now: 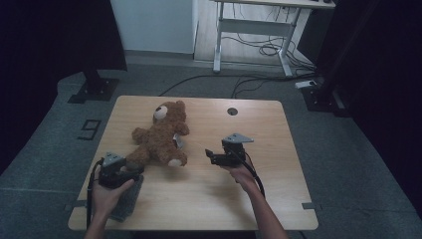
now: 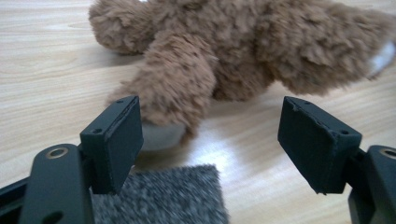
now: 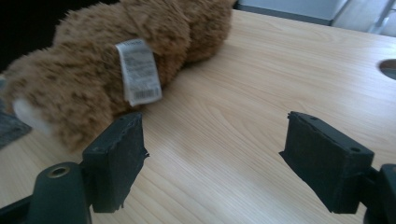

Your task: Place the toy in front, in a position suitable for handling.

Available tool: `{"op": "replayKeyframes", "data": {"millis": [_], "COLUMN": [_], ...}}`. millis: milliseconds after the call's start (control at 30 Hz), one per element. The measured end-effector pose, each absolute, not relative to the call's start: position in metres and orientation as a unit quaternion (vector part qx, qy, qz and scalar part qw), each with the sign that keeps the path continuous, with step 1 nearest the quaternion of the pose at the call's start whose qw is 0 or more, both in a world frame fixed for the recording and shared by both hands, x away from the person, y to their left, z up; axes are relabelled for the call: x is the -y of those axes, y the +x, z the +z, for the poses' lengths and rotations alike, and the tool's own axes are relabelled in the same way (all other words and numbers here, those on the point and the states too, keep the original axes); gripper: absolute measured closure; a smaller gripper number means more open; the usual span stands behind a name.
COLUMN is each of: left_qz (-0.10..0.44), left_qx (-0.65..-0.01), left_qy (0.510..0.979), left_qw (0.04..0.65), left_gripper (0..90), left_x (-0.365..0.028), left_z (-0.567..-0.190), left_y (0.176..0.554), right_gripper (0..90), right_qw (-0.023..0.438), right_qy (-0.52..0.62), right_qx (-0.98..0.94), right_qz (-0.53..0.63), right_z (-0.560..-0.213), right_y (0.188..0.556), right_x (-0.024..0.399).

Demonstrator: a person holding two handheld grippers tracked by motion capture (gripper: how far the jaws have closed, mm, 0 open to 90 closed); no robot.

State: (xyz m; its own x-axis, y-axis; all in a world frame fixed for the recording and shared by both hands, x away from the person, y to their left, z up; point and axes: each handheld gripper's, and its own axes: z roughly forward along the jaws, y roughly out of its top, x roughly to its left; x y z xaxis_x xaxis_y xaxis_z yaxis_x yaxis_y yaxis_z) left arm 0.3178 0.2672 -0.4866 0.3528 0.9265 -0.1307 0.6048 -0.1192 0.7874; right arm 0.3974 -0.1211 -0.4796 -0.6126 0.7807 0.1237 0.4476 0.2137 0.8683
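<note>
A brown teddy bear (image 1: 160, 135) lies on the wooden table (image 1: 249, 199), head toward the far edge and legs toward me. My left gripper (image 1: 130, 169) sits just short of the bear's near leg (image 2: 175, 88), jaws wide apart with nothing between them. Beneath it lies a grey felt cloth (image 2: 163, 193). My right gripper (image 1: 209, 155) hovers to the right of the bear and points left at it, open and empty. In the right gripper view the bear (image 3: 93, 70) shows a white sewn-in label (image 3: 138, 71) on its side.
A round cable hole (image 1: 232, 111) sits near the table's far edge. The grey cloth (image 1: 127, 201) reaches toward the front left corner. Beyond the table stand a white desk frame (image 1: 254, 35), floor cables and dark stands.
</note>
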Motion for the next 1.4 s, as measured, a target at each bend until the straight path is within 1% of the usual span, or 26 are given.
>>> {"op": "replayKeyframes", "data": {"millis": [133, 300, 500, 600, 867, 1000, 1167, 1200, 1300, 1333, 1367, 1400], "left_qz": [0.195, 0.19, 0.19, 0.187, 0.182, 0.179, 0.178, 0.177, 0.178, 0.178, 0.18, 0.18], "left_qx": [-0.533, -0.534, -0.545, -0.543, -0.548, -0.547, -0.547, -0.547, -0.554, -0.554, -0.56, -0.56], "left_qy": [0.718, 0.724, 0.713, 0.716, 0.719, 0.723, 0.727, 0.728, 0.726, 0.726, 0.722, 0.722], "left_qw": [0.403, 0.393, 0.398, 0.397, 0.387, 0.383, 0.376, 0.373, 0.367, 0.367, 0.365, 0.365], "left_gripper": [21.8, 20.1, 19.8, 19.6, 19.9, 20.6, 22.3, 23.1, 26.2, 27.9, 31.7, 35.2], "left_x": [-0.272, -0.272, -0.277, -0.275, -0.274, -0.273, -0.271, -0.271, -0.269, -0.269, -0.269, -0.269], "left_z": [-0.49, -0.493, -0.497, -0.499, -0.507, -0.508, -0.51, -0.51, -0.514, -0.514, -0.514, -0.514], "left_y": [0.326, 0.334, 0.346, 0.351, 0.361, 0.364, 0.368, 0.369, 0.373, 0.373, 0.374, 0.374], "right_gripper": [19.2, 18.9, 18.9, 18.8, 19.1, 21.1, 23.4, 25.2, 26.9, 26.9, 29.6, 29.6], "right_qw": [0.169, 0.157, 0.158, 0.161, 0.157, 0.163, 0.161, 0.159, 0.156, 0.156, 0.151, 0.151], "right_qy": [0.398, 0.395, 0.385, 0.376, 0.375, 0.374, 0.372, 0.369, 0.371, 0.371, 0.373, 0.373], "right_qx": [-0.763, -0.766, -0.773, -0.777, -0.772, -0.768, -0.767, -0.767, -0.773, -0.773, -0.774, -0.774], "right_qz": [0.48, 0.483, 0.478, 0.479, 0.489, 0.494, 0.498, 0.5, 0.49, 0.49, 0.488, 0.488], "right_z": [-0.48, -0.483, -0.485, -0.484, -0.487, -0.484, -0.483, -0.482, -0.483, -0.483, -0.484, -0.484], "right_y": [0.403, 0.412, 0.421, 0.43, 0.445, 0.452, 0.46, 0.463, 0.471, 0.471, 0.475, 0.475], "right_x": [0.107, 0.093, 0.074, 0.06, 0.044, 0.039, 0.031, 0.026, 0.017, 0.017, 0.011, 0.011]}}
